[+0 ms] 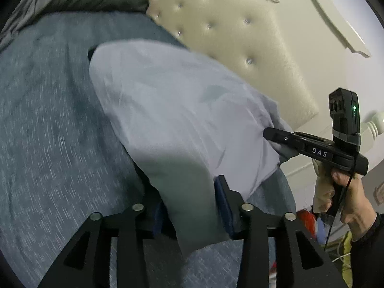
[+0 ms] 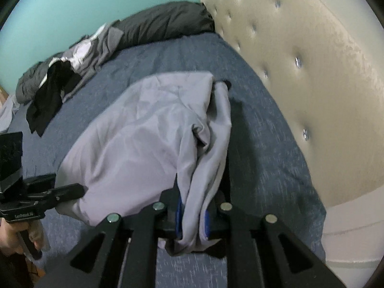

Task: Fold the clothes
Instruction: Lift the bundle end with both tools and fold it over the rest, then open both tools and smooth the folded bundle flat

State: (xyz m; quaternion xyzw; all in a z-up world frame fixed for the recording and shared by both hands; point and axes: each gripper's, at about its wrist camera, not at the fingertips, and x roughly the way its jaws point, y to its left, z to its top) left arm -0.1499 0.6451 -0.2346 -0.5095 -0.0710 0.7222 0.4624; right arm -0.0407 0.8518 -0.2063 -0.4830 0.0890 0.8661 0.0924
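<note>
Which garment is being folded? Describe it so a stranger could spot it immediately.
Start at the cream tufted headboard and look down onto the blue bedspread beside it. The pale lavender garment lies spread in the middle, near corners pinched in the left gripper and right gripper. Unlike the dark grey and black clothes heaped further off, it is light and single-coloured.

The garment (image 2: 144, 129) lies on the bed (image 2: 264, 144), near the edge along the headboard (image 2: 300, 72). A pillow (image 2: 165, 24) sits at the far corner against the headboard. A clothes pile (image 2: 60, 72) lies along the far edge, left of the pillow.
</note>
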